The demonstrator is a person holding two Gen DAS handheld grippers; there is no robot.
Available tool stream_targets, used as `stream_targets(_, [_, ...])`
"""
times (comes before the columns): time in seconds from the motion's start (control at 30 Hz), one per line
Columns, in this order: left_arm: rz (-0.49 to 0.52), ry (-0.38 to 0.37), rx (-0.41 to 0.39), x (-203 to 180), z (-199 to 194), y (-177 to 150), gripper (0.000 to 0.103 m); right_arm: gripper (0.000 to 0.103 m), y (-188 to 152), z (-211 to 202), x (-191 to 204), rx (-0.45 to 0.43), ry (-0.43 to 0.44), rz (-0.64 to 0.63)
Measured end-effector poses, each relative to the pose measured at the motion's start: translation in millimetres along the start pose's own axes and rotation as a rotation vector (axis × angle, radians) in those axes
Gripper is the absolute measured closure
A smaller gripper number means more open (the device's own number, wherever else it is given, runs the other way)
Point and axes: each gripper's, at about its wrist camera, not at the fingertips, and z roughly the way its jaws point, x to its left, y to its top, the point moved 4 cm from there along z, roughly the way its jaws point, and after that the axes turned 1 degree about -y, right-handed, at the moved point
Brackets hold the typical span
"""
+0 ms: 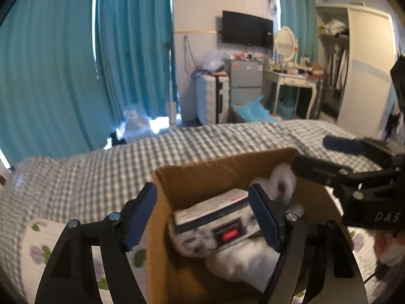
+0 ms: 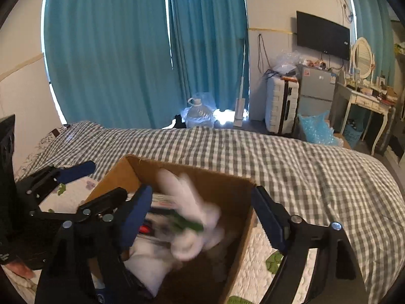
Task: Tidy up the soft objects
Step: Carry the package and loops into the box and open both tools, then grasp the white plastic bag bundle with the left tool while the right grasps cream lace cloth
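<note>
With both the left claw [image 1: 202, 217] and right claw [image 2: 202, 216] spread wide and empty over the brown cardboard box [image 2: 192, 169], lift them straight up clear of the white plush rabbit [image 2: 195, 217] inside.

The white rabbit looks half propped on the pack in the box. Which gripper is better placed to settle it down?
Probably the right gripper: its open jaws frame the white rabbit in the box. The left gripper straddles the box's near wall, over the pack.

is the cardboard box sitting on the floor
No, the cardboard box rests on top of the bed, with the grey checked cover spreading out behind it.
</note>
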Motion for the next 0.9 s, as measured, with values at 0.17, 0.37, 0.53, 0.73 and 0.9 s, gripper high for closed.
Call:
stream_targets(0.17, [0.007, 0.026, -0.027, 5, -37, 7, 0.027, 0.021, 8, -37, -1, -0.027, -0.019, 0.015])
stream_targets(0.37, [0.0, 0.04, -0.123, 2, -122, 36, 0.027, 0.021, 41, -135, 18, -0.111, -0.055, -0.016])
stream_targets(0.53, [0.01, 0.044, -0.245, -9, -214, 61, 0.027, 0.015, 64, -226, 42, -0.192, -0.075, -0.046])
stream_targets(0.73, [0.04, 0.074, -0.306, -15, -281, 64, 0.02, 0.001, 64, -309, 64, -0.274, -0.089, -0.046])
stream_targets(0.9, [0.032, 0.09, -0.297, -15, -296, 41, 0.02, 0.001, 45, -334, 81, -0.269, -0.107, -0.092])
